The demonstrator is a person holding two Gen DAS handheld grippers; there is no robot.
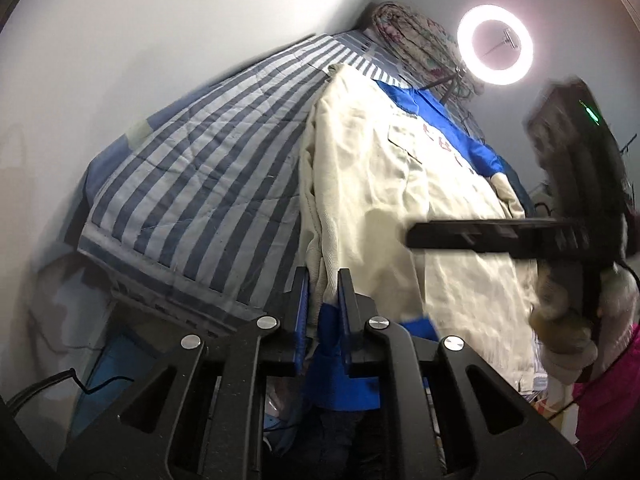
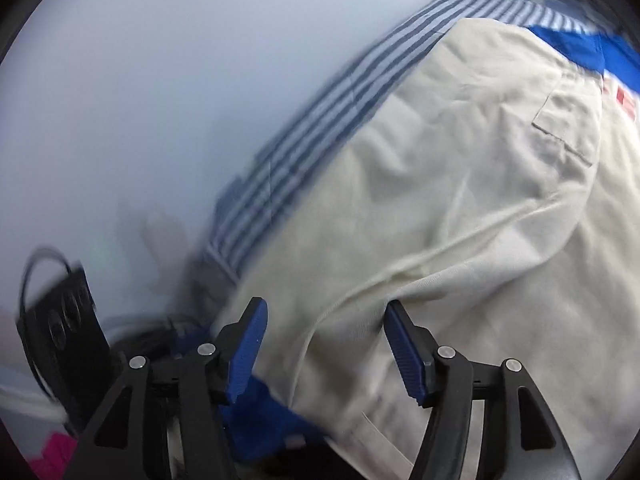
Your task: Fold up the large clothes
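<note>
Cream-and-blue jacket (image 1: 376,184) lay spread on the striped bedspread (image 1: 200,184); the left gripper (image 1: 322,292) pinched its near edge, while the right gripper (image 2: 324,344) hung above it, jaws apart, gripping nothing.

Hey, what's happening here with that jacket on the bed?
A person is folding a cream and blue jacket spread on a striped bedspread. The left gripper is shut on the jacket's edge, while the right gripper is open above the fabric, gripping nothing.
</note>
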